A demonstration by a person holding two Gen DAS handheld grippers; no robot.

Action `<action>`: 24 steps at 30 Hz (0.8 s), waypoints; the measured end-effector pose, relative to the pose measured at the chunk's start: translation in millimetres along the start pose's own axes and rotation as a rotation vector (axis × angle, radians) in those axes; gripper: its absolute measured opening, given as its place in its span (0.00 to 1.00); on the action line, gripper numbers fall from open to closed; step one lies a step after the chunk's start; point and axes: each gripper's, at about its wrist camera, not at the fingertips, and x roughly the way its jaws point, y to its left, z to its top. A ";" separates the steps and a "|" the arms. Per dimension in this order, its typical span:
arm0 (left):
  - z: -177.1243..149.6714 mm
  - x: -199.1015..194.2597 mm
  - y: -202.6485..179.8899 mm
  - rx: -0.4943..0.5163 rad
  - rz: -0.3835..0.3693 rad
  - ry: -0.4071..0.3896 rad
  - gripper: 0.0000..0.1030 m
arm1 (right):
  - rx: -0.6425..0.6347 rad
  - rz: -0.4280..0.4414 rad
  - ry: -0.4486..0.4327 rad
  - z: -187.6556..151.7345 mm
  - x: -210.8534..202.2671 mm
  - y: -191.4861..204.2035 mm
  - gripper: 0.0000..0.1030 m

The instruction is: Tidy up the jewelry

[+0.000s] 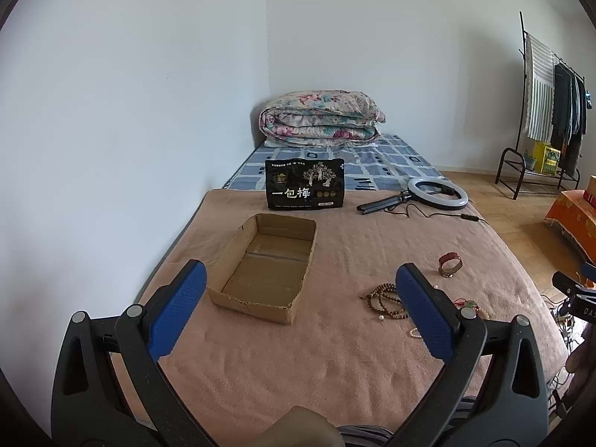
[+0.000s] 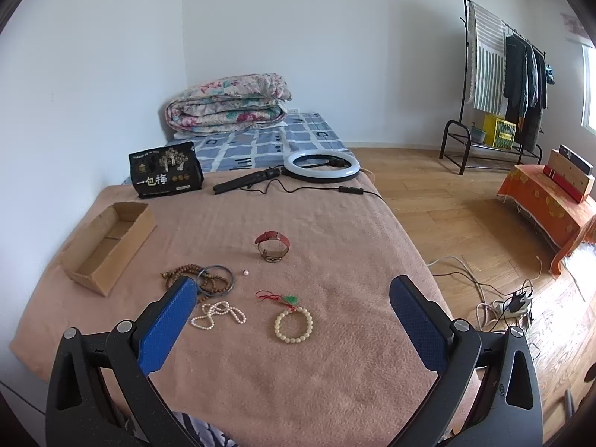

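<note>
The task looks barely begun. The bed [image 2: 260,354], covered with a pink blanket, carries everything. The cardboard box [image 2: 108,246] sits on its left side, open-topped and empty as far as both views show. All the jewelry lies loose on the blanket to the right of the box: the wooden bead strand [image 2: 178,273] with a dark bangle [image 2: 216,279] over it, the red-strapped watch [image 2: 272,247] farther back, the cream bead bracelet [image 2: 293,325], the pearl strand [image 2: 218,314], the green pendant on red cord [image 2: 285,298], and one loose pearl [image 2: 245,272]. Every piece is still to be moved. The left tool [image 1: 301,313] and right tool [image 2: 292,335] both hover with fingers spread wide, holding nothing.
</note>
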 end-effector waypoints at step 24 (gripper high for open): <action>-6.8 7.2 -1.0 0.005 -0.008 0.011 1.00 | 0.001 -0.012 0.016 -3.7 5.2 -4.0 1.00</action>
